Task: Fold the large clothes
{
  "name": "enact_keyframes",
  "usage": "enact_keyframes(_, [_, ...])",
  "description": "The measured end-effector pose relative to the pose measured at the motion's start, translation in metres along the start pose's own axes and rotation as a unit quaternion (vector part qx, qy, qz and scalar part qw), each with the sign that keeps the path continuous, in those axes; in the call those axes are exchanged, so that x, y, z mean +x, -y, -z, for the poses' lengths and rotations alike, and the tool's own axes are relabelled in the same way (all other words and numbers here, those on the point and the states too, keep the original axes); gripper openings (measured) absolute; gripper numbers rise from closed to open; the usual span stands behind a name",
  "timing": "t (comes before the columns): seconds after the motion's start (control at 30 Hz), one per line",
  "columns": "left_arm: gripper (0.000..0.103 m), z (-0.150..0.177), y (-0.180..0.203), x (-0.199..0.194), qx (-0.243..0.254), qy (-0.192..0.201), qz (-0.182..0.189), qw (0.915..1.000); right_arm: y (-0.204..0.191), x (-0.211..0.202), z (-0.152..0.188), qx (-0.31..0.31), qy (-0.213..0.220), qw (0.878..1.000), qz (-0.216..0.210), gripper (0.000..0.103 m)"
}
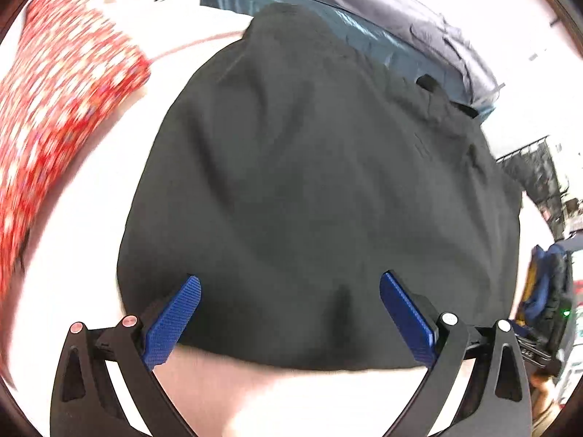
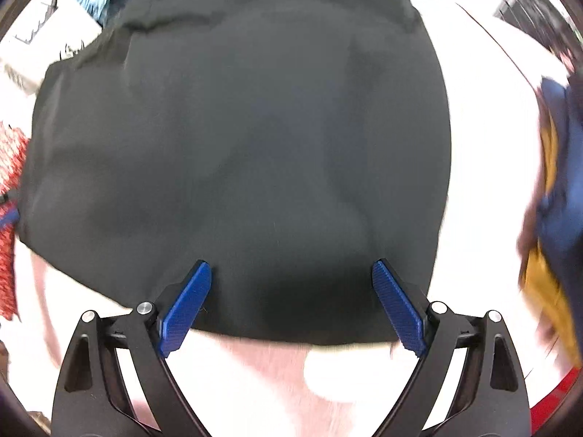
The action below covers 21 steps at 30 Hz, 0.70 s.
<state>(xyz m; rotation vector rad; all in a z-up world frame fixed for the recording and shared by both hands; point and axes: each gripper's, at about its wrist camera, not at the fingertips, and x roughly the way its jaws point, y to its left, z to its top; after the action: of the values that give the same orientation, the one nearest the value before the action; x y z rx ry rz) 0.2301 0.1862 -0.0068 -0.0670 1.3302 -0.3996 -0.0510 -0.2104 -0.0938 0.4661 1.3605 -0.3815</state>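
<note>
A large black garment (image 1: 309, 189) lies folded flat on a white surface (image 1: 91, 218); the right wrist view shows it filling the middle (image 2: 237, 145). My left gripper (image 1: 289, 284) hangs over the garment's near edge, its blue pads (image 1: 175, 317) wide apart with only flat cloth below. My right gripper (image 2: 291, 273) also stands open above the near edge, blue pads (image 2: 397, 306) spread, holding nothing. Both point steeply down at the cloth.
A red patterned cloth (image 1: 62, 102) lies at the left. A grey and teal garment (image 1: 382, 22) sits behind the black one. A navy and mustard item (image 2: 557, 182) lies at the right. A white box (image 2: 32, 43) is at the far left.
</note>
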Motion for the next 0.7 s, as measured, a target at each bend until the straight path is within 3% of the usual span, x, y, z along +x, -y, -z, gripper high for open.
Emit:
enact_keyframes(0.17, [0.096, 0.046, -0.016, -0.016, -0.059, -0.013, 0.04, 0.9973, 0.041, -0.009, 0.035, 0.078, -0.009, 0.996, -0.052, 0.089])
enact_keyframes(0.33, [0.096, 0.079, -0.005, -0.001, -0.097, -0.039, 0.069, 0.9921, 0.077, -0.003, 0.073, 0.161, -0.028, 0.98, -0.11, 0.089])
enact_keyframes(0.53, [0.096, 0.099, 0.005, 0.012, -0.139, -0.061, 0.109, 0.9825, 0.104, 0.008, 0.1, 0.24, -0.046, 0.951, -0.192, 0.089])
enact_keyframes(0.7, [0.096, 0.108, -0.002, 0.02, -0.18, -0.072, 0.127, 0.9729, 0.116, 0.018, 0.143, 0.296, -0.051, 0.922, -0.245, 0.089])
